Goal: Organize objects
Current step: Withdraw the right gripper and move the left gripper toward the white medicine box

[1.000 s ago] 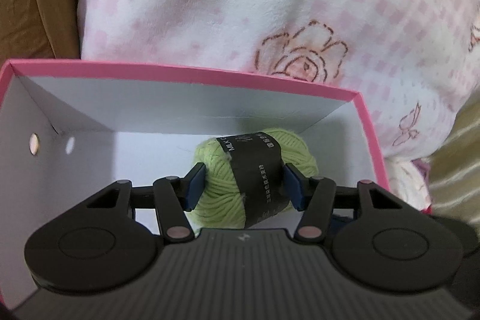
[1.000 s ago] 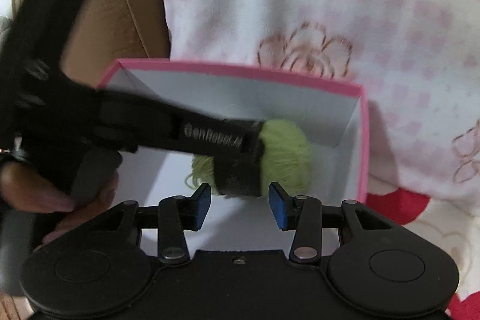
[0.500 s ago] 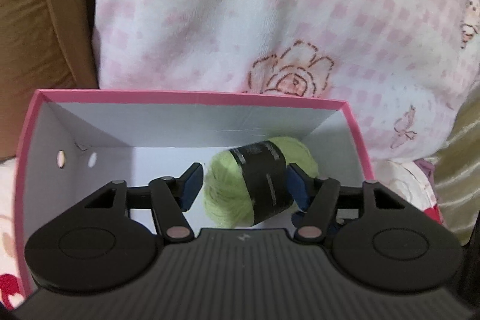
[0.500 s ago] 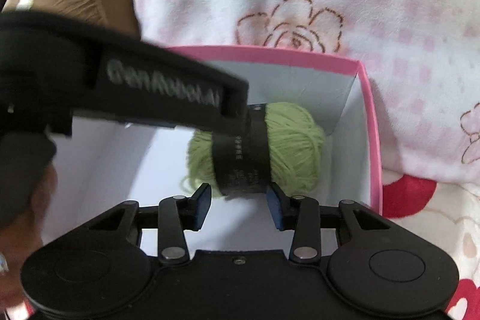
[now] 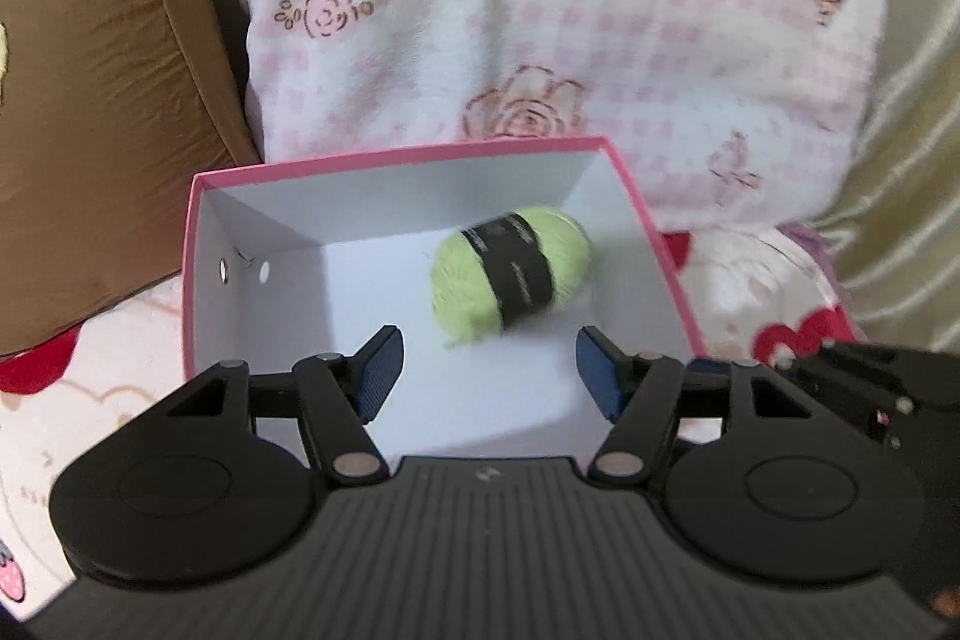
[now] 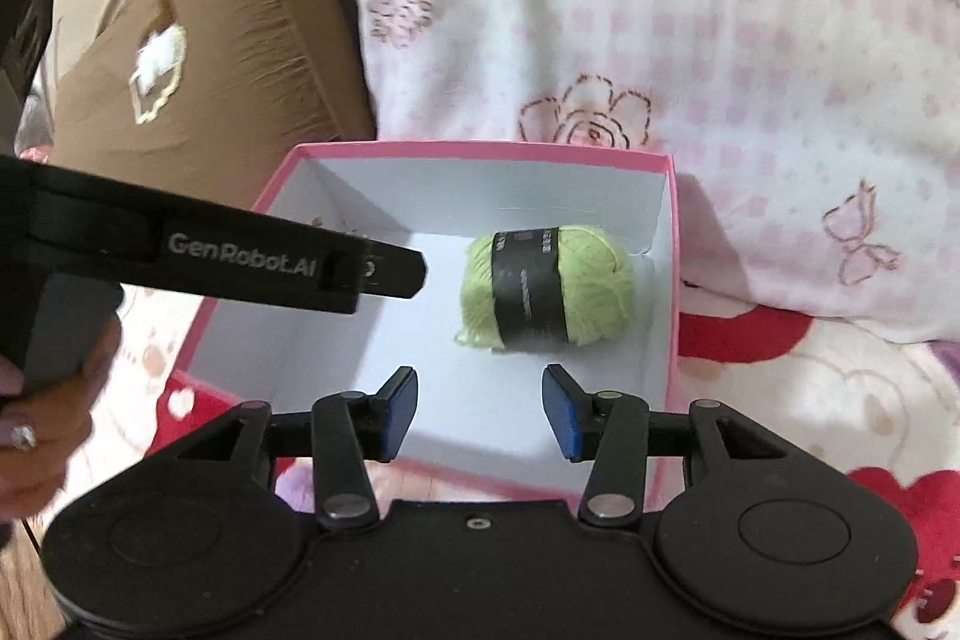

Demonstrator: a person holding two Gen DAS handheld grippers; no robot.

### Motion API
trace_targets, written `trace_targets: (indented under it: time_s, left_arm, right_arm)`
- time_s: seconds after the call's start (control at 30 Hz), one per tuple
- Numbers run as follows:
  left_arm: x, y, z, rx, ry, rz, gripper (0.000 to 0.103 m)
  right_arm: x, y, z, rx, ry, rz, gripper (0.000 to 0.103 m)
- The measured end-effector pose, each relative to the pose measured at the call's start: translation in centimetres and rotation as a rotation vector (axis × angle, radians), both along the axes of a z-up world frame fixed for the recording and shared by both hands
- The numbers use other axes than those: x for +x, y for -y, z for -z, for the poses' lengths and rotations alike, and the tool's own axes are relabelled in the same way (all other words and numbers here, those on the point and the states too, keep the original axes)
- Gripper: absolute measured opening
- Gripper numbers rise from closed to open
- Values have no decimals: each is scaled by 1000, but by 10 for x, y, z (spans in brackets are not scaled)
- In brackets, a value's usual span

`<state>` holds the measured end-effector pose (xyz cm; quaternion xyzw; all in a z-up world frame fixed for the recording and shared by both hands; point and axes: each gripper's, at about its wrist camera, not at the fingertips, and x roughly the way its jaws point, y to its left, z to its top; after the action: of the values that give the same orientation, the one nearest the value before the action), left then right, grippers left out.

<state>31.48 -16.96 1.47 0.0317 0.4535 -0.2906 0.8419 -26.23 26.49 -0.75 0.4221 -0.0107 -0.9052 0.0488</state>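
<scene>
A: Where is the green yarn ball (image 5: pixel 510 274) seen?

B: It is seen lying in the pink box (image 5: pixel 384 158), centre-right of the frame, wrapped by a black label.

A: And the grippers?

B: The left gripper (image 5: pixel 487 371) is spread, nothing pinched. The right gripper (image 6: pixel 478 411) is opening, nothing between its jaws; a hand (image 6: pixel 42 418) is seen lower left.

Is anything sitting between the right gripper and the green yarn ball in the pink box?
Nothing visible. The yarn ball lies alone on the box floor beyond the empty, opening right gripper; the left gripper reaches in beside it.
</scene>
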Motion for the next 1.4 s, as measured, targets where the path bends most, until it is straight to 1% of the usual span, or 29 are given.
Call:
trace_targets:
  time_s: [0.03,0.13,0.2,0.27,0.37,0.43,0.5,0.53,0.57,0.6,0.67,0.8,0.9,1.0,1.1,1.27,1.4]
  left_arm:
    - [-6,-3,-5,-2,-4,5,63]
    - [-27,-17,-23,10,12,15,64]
    - [-38,-25,-31,16,16,20,66]
    - [-51,-34,-39,11,0,38,67]
    - [-72,-43,-51,25,11,58,70]
    - [-85,-49,-60,32,23,73,72]
    - [-98,-54,-69,30,39,86,80]
    - [-104,-57,-73,27,47,91,82]
    - [-109,-60,-76,24,53,96,85]
    - [-113,-63,-79,21,57,100,89]
    - [-122,-68,-85,10,60,102,96]
    - [-139,-76,-87,9,50,113,103]
    - [-151,-79,-86,20,22,142,103]
    - [-160,-82,-80,35,-28,160,103]
    - [-169,-84,-72,42,-73,181,103]
    - [-185,-84,-60,80,-94,211,103]
    - [-195,-81,-47,91,-127,244,103]
  right_arm:
    - [7,3,-7,11,-5,3,53]
    - [19,8,-18,32,6,-7,61]
    - [33,11,-28,68,-1,-14,74]
    - [48,14,-38,91,-4,-24,82]
    - [69,15,-51,111,-23,-23,88]
    - [80,14,-58,103,-19,-26,88]
    - [91,15,-65,100,-12,-36,88]
    - [95,16,-67,102,-9,-38,88]
    - [100,17,-70,103,-7,-38,90]
    - [104,17,-72,103,-4,-34,95]
    - [113,18,-76,97,-5,-23,96]
    - [132,20,-82,50,8,-18,96]
    - [144,21,-84,11,33,-37,96]
    - [155,22,-84,-23,77,-67,96]
    - [165,20,-80,-58,118,-64,97]
    - [180,19,-61,-37,201,-38,97]
    - [189,13,-42,-57,260,-11,97]
